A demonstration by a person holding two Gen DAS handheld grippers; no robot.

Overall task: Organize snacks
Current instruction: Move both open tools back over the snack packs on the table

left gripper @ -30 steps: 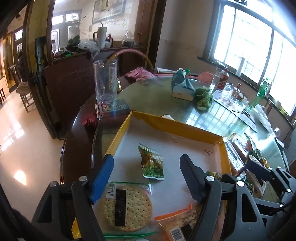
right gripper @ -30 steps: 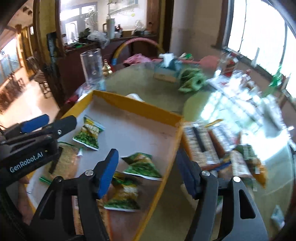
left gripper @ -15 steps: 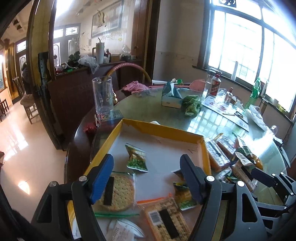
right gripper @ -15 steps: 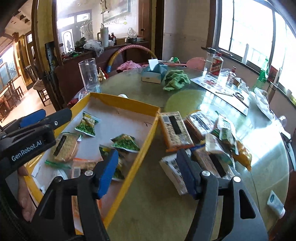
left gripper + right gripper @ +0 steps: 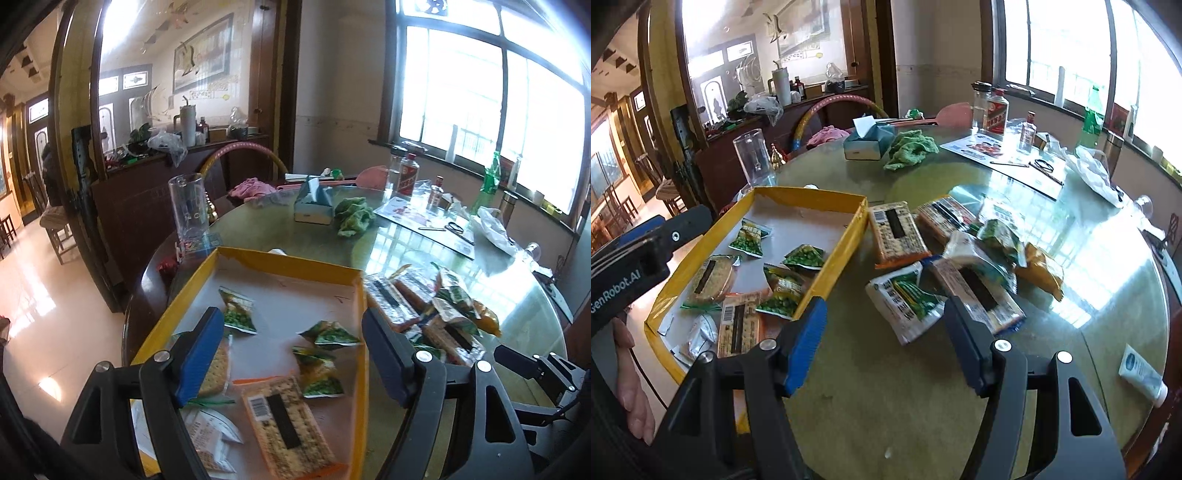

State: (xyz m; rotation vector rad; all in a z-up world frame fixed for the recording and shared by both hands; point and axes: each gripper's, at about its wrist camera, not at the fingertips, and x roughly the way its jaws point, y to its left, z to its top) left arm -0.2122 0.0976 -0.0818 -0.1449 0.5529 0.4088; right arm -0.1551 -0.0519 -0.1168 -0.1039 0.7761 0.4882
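Sunlit from big windows, the round glass-topped table [image 5: 960,406] carried a yellow-rimmed tray [image 5: 834,254] ahead-left of the right gripper [image 5: 884,341], already holding green pea packets [image 5: 805,256] and cracker packs. That gripper was empty, jaws parted, with the loose snack pile [image 5: 964,266] just ahead of its fingertips. The left gripper [image 5: 291,356] hovered over the tray, jaws opening with nothing between them. Judging by this, the step was fetching another snack; next, the right gripper should lower over the nearest white-and-green packet [image 5: 908,299] and close.
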